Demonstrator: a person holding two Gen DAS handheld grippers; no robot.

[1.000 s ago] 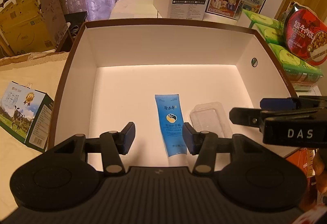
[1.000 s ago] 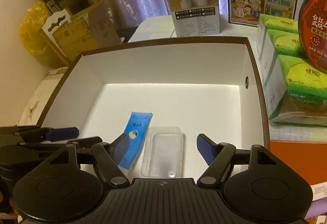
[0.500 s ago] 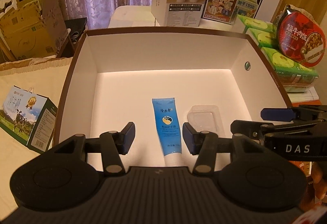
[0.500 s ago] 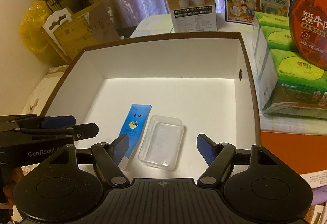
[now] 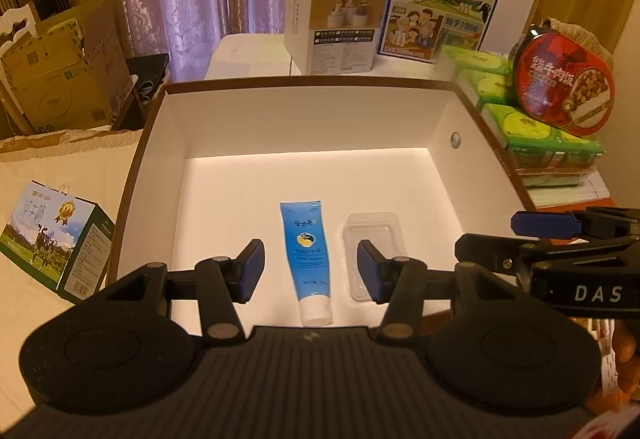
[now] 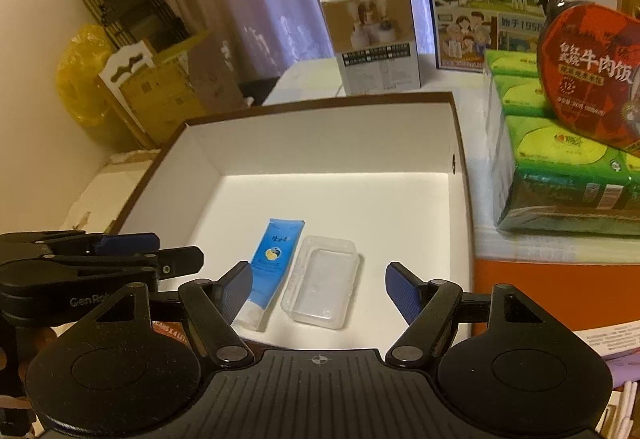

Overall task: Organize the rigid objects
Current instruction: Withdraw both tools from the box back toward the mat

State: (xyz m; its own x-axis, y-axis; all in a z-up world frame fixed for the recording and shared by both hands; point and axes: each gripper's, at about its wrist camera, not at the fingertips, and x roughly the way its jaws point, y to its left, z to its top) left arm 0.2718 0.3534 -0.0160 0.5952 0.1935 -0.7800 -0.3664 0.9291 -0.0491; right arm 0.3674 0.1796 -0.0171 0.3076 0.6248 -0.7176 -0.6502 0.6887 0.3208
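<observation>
A blue plastic tube (image 5: 306,255) and a clear plastic case (image 5: 372,249) lie side by side in the white brown-rimmed box (image 5: 304,119). The left gripper (image 5: 310,265) and right gripper (image 6: 318,289) hover above, fingers apart and empty.

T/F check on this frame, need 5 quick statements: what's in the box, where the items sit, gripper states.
1. The blue tube lies flat on the floor of the white box. True.
2. The clear plastic case is stacked on top of the tube. False: it lies beside the tube, on the box floor.
3. The left gripper is shut on the tube. False: its fingers stand apart with nothing between them; the tube lies below in the box.
4. The right gripper is open and holds nothing. True.
5. The red round food pack is inside the box. False: it sits outside, on the green packs.
</observation>
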